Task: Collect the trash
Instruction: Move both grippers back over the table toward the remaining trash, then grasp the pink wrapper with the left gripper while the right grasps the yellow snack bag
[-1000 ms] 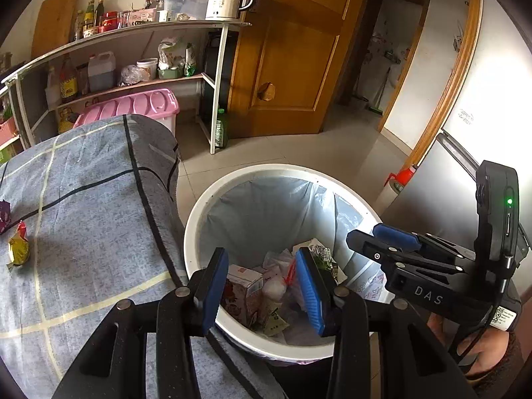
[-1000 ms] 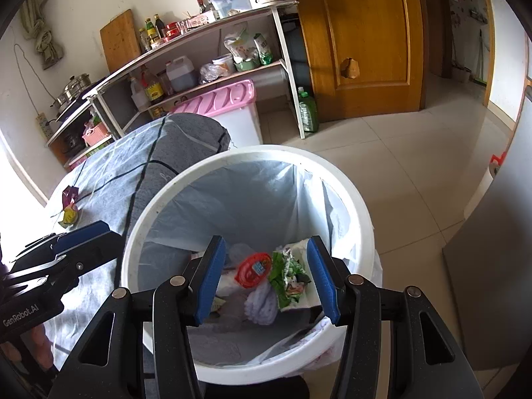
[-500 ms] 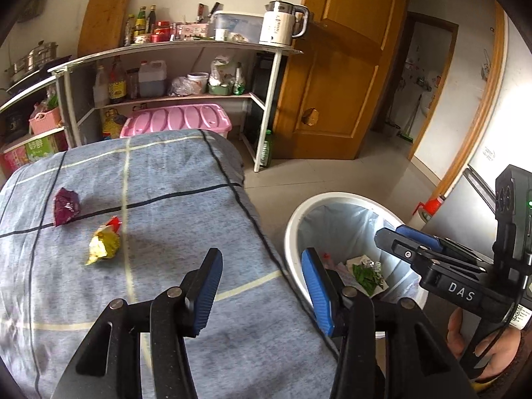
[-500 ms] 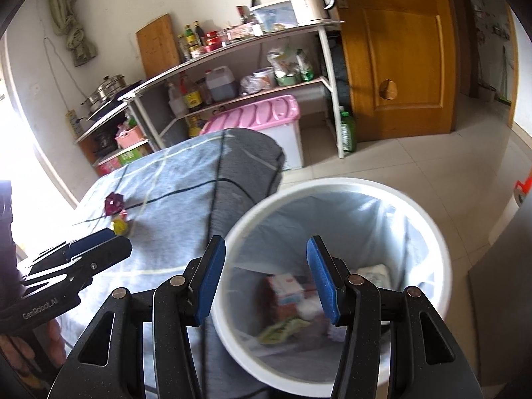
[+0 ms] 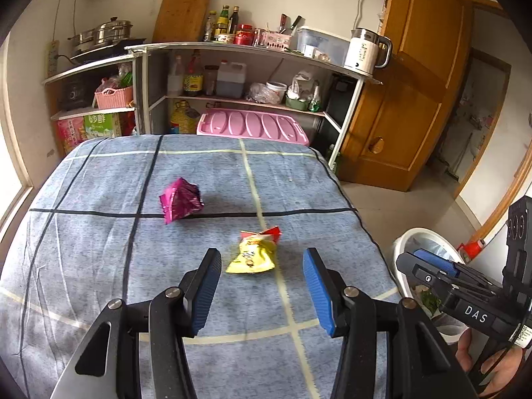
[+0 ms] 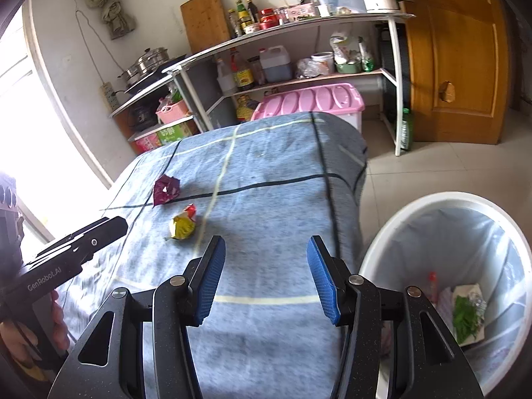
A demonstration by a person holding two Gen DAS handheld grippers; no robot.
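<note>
A yellow snack wrapper [image 5: 254, 252] lies on the blue checked tablecloth [image 5: 99, 266], just beyond my left gripper [image 5: 262, 266], which is open with nothing between its blue pads. A crumpled magenta wrapper [image 5: 181, 199] lies farther back to the left. In the right wrist view the yellow wrapper [image 6: 183, 224] and the magenta wrapper [image 6: 166, 189] sit ahead and to the left of my right gripper [image 6: 266, 256], which stands open and empty over the cloth. The white lined trash bin [image 6: 375, 259] with rubbish inside stands on the floor at the right.
A shelf rack [image 5: 232, 66] with bottles, a kettle [image 5: 365, 51] and pots stands behind the table. A pink lidded box [image 5: 252, 126] sits under it. A wooden door [image 5: 409, 99] is at the right. The table's right edge drops to the tiled floor [image 6: 415, 166] beside the bin.
Both grippers swung left from over the bin to over the table. The wrappers now lie in front of the left gripper, and its jaws stand a little wider.
</note>
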